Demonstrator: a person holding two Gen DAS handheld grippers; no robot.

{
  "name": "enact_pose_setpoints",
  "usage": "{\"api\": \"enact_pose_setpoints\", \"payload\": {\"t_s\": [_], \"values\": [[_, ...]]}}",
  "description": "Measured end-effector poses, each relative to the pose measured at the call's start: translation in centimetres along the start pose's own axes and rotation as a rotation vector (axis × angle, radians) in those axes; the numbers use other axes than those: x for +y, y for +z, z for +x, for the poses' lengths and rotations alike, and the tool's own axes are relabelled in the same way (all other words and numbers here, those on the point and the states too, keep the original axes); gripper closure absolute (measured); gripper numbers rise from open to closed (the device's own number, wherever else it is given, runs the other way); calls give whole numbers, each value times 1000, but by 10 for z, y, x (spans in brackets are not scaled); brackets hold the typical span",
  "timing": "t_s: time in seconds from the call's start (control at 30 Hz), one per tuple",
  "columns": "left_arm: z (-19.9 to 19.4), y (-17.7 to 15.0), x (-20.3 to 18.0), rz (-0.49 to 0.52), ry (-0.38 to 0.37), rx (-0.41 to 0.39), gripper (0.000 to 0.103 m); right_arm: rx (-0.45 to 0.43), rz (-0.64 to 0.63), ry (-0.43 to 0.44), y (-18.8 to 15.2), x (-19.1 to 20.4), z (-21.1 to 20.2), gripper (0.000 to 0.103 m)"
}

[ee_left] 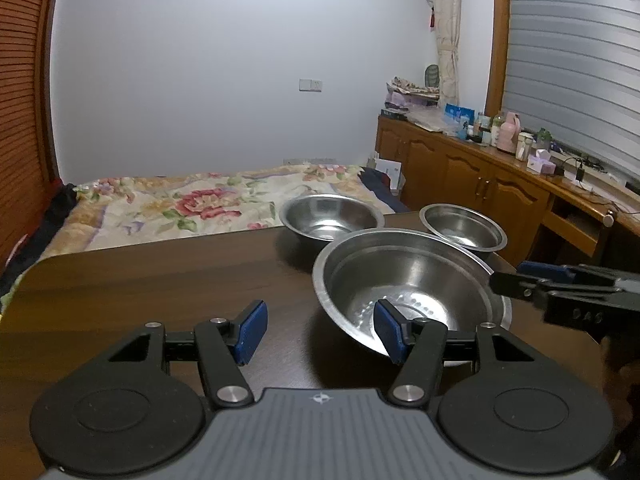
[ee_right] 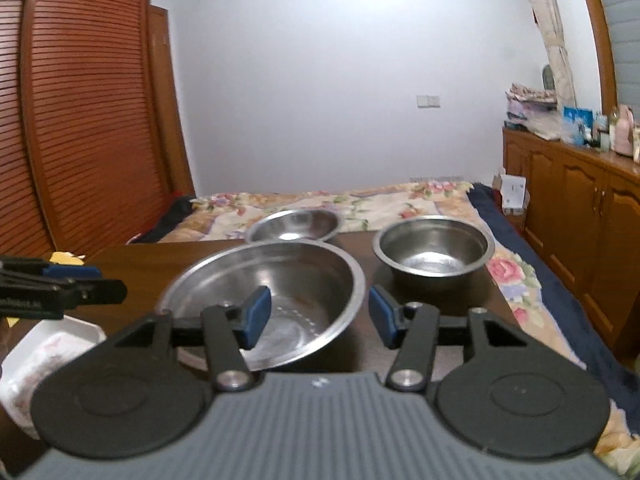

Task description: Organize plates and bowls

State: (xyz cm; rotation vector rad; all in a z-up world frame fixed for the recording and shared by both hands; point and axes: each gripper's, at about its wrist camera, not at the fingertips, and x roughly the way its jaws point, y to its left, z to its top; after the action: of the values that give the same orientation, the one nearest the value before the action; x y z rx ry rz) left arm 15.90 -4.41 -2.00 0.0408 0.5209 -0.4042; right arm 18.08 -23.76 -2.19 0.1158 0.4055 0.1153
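Three steel bowls stand on a dark wooden table (ee_left: 140, 280). The large bowl (ee_left: 404, 284) is nearest, also in the right wrist view (ee_right: 280, 280). A medium bowl (ee_left: 330, 218) stands behind it at the far edge (ee_right: 294, 226). A smaller deep bowl (ee_left: 464, 226) stands to the right (ee_right: 434, 246). My left gripper (ee_left: 320, 330) is open and empty, low over the table, its right finger over the large bowl's near rim. My right gripper (ee_right: 320, 314) is open and empty, straddling the large bowl's right rim. A white square dish (ee_right: 44, 356) lies at the left.
A bed with a floral cover (ee_left: 192, 204) lies just beyond the table's far edge. A wooden cabinet (ee_left: 480, 176) with bottles and boxes on top runs along the right wall. A louvred wooden wardrobe (ee_right: 80, 100) stands at the left.
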Motion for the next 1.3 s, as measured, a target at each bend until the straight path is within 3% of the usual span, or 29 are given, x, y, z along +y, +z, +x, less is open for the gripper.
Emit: {"api": "enact_pose_setpoints", "payload": {"t_s": [0.73,0.87,1.03,1.13,1.3], "values": [[39,2,-17,16,-9,83,61,40,37,23,-13,-12,26,52],[43,1,-16,12,-17,105,74,74,67,24,-12,-16,31,63],[41,1,-16,8,-38,109,78,87,130,59,-11,-24,35,75],[39,-1,-17,0,-41,119,78,47,139,71,-11,-26,27,82],[30,-4,-16,-25,-49,128,78,54,161,79,-12,-24,18,85]]}}
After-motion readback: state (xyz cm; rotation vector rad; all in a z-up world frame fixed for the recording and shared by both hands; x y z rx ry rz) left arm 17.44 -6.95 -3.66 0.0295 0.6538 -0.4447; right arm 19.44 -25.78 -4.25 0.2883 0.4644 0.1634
